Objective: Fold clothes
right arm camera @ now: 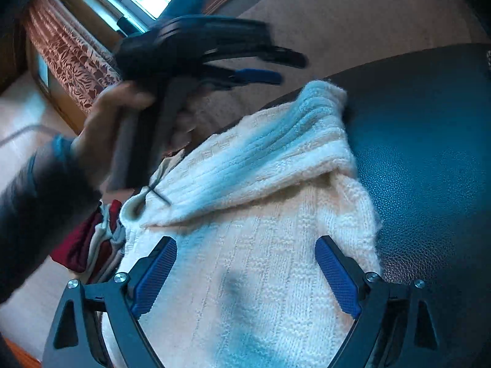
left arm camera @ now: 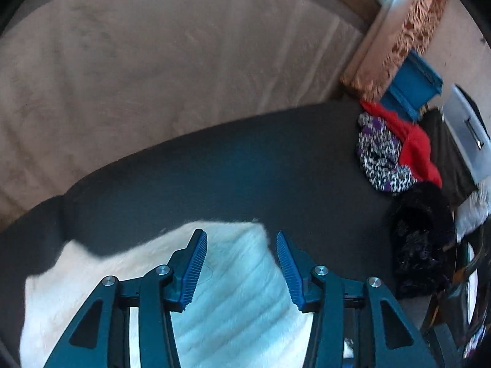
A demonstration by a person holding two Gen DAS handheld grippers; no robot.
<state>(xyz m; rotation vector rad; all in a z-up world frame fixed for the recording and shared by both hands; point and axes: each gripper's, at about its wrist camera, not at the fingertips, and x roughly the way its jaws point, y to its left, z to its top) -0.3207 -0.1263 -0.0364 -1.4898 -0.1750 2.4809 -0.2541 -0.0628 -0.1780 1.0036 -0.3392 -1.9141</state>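
A cream knitted sweater [right arm camera: 254, 245] lies on a dark leather surface [right arm camera: 429, 153], with a ribbed part folded over its upper half. My right gripper [right arm camera: 245, 273] hovers over the sweater, open, with nothing between its blue pads [right arm camera: 334, 276]. In the left wrist view the same sweater [left arm camera: 233, 291] lies below my left gripper [left arm camera: 241, 268], which is open and empty. The right wrist view also shows the left gripper [right arm camera: 270, 67] raised above the sweater's far edge, held by a hand [right arm camera: 101, 128] in a dark sleeve.
A pile of clothes sits at the far right of the dark surface [left arm camera: 245, 168]: a red garment [left arm camera: 414, 144], a black-white-purple patterned one [left arm camera: 380, 153] and a black fuzzy one [left arm camera: 423, 233]. Red and white clothes [right arm camera: 98, 245] lie left of the sweater. Beige carpet [left arm camera: 153, 76] lies beyond.
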